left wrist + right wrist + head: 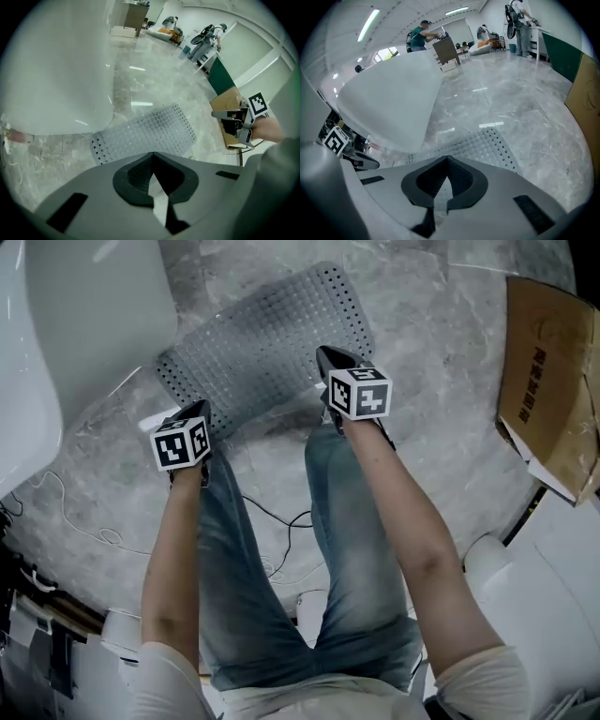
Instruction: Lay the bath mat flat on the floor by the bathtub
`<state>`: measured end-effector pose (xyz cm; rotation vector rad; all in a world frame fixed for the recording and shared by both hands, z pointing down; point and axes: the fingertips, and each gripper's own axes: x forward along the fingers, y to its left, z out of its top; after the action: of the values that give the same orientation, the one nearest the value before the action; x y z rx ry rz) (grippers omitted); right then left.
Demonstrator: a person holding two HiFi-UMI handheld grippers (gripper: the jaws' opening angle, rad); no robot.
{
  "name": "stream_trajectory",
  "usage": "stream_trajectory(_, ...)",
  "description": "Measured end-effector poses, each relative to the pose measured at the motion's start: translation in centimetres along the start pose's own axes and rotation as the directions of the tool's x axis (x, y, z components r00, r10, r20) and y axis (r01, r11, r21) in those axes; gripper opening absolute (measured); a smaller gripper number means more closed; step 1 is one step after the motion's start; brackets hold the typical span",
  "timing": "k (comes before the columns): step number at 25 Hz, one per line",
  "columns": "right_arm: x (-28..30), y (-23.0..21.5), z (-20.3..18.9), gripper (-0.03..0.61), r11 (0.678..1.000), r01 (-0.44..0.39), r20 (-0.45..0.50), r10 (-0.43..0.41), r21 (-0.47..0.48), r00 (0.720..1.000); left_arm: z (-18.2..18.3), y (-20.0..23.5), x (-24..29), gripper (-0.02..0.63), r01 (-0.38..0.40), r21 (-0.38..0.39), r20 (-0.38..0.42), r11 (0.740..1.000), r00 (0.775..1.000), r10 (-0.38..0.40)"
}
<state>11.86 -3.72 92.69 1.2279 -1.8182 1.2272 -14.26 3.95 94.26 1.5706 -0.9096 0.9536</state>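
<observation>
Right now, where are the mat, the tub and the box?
mat (pixel 272 343), head view, its dotted middle.
tub (pixel 94 306), head view, its white side.
box (pixel 548 381), head view, its brown face.

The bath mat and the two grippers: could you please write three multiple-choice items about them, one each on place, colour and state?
1. Where is the mat? A flat on the floor beside the tub; B inside the tub; C draped over the tub's rim.
2. What colour is the mat? A red; B grey; C yellow.
3. How are the left gripper and right gripper? A open; B shut on the mat; C shut, empty.
Answers: A, the head view shows it spread beside the tub; B, it looks grey in every view; C, each pair of jaws meets with nothing between.
</observation>
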Motion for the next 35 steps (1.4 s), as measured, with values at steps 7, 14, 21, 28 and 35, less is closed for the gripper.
stream_trajectory(7,-8.7,7.9,5.3,0.026,0.996,-0.053,0.053,0.057,-0.074,0.997,5.0,-4.8,-11.2,0.015,0.05,0.084,0.124,0.995,0.99,-0.06)
stream_trajectory(14,-18.6,16.2,10.5,0.028,0.979,-0.131,0.118,0.151,-0.156,0.982,9.5,-9.2,-23.7,0.015,0.068,0.117,0.287,0.991,0.953,-0.099)
stream_trajectory(21,-28.6,25.7,14.6,0.026,0.958,-0.194,0.15,0.228,-0.21,0.962,12.2,-12.4,-37.4,0.015,0.062,0.111,0.443,0.992,0.89,-0.106)
stream_trajectory(28,-37.6,33.4,21.6,0.026,0.925,-0.21,0.235,0.291,-0.317,0.927,15.5,-14.0,-50.0,0.015,0.029,0.152,0.562,0.988,0.819,-0.111)
stream_trajectory(35,-46.0,39.2,27.3,0.028,0.901,-0.208,0.329,0.342,-0.38,0.88,17.2,-15.1,-60.4,0.015,-0.019,0.189,0.646,0.982,0.755,-0.11)
